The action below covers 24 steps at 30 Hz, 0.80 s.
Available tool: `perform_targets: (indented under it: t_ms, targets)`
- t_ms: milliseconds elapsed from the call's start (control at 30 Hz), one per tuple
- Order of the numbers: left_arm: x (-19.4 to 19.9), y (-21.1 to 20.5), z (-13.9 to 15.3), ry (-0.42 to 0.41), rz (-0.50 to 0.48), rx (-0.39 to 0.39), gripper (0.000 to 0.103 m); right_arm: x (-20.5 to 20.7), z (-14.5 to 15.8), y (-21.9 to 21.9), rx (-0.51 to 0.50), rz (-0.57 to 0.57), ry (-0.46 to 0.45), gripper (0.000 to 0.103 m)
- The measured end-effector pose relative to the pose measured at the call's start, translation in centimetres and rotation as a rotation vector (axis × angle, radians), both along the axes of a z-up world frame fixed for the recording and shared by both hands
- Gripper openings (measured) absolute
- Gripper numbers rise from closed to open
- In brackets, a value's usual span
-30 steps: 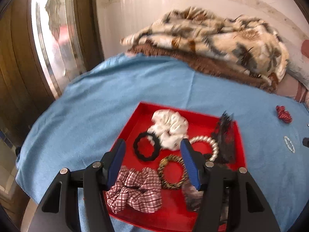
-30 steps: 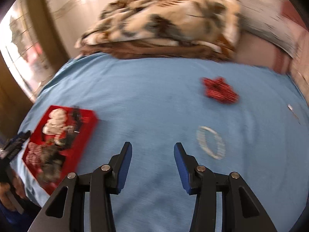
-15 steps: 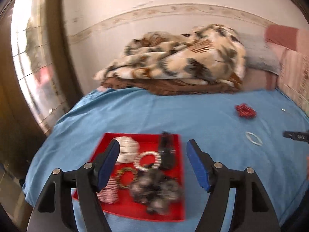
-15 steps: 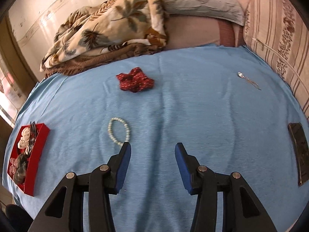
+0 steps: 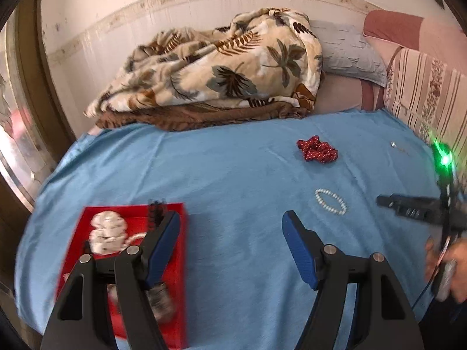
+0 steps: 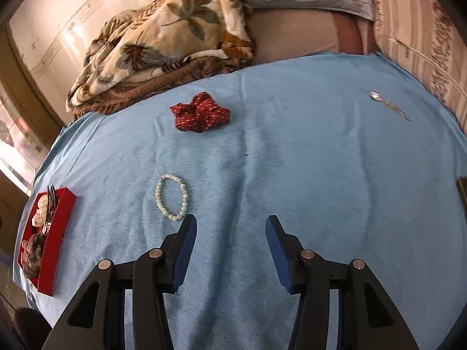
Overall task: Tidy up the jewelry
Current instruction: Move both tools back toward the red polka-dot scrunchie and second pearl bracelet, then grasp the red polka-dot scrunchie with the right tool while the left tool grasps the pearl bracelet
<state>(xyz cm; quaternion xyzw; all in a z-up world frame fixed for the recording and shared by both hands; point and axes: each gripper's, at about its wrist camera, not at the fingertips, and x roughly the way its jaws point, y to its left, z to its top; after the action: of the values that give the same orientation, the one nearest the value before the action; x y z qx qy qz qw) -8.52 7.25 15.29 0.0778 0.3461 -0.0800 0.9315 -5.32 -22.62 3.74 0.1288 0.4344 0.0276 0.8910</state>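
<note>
Nearest to me, my left gripper [image 5: 230,245] hangs over the blue bedsheet [image 5: 233,175] with its blue-padded jaws spread wide and nothing between them. My right gripper [image 6: 230,248] is the same: jaws apart, empty, low over the sheet.

Just beyond my right gripper's left finger lies a pearl bracelet [image 6: 171,197], flat on the sheet and close to the fingertip, though I cannot tell whether they touch. At my far left the red tray [image 6: 59,227] sits near the bed's edge. It already holds several pieces: a white scrunchie [image 5: 107,232], a dark comb-like clip [image 5: 154,211] and other hair ties too blurred to name. I judge the sorting well along.

Still outside the tray, farther up the sheet, is a red dotted scrunchie [image 6: 201,113], well apart from the bracelet. Off to the right lies a thin silver chain or pin [image 6: 388,106], too small to identify. A dark object [image 6: 462,192] shows at the right edge, cut off. So I count at least three loose pieces left to gather, and the bracelet looks like the next one.

Beyond the sheet are a leaf-print blanket [image 5: 221,64] heaped on a brown one, a grey pillow [image 5: 350,55] and the wall.

Compared with half a second ago, my left gripper's view has swung rightward, so the tray now sits at its lower left, partly behind the left finger. My right gripper has come closer to the bracelet, with its opening unchanged.
</note>
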Motion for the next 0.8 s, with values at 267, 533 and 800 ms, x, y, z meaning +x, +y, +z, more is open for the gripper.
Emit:
perform_targets:
  t_ms: [267,533,800]
  targets:
    - [6.0,-3.9,-2.3,0.095,-0.027,-0.027,0.071,4.9,0.0,1.9,-0.043,0.070,-0.028,0.053]
    - [9.4,-9.2,-6.9,0.204,-0.080,-0.106,0.071,10.9,-0.3,0.0,0.040,0.072,-0.062,0.053]
    - [12.6,-13.1,-11.2,0.320,-0.109,-0.175,0.049,16.3,-2.1,-0.7,0.085,0.116,-0.063,0.053]
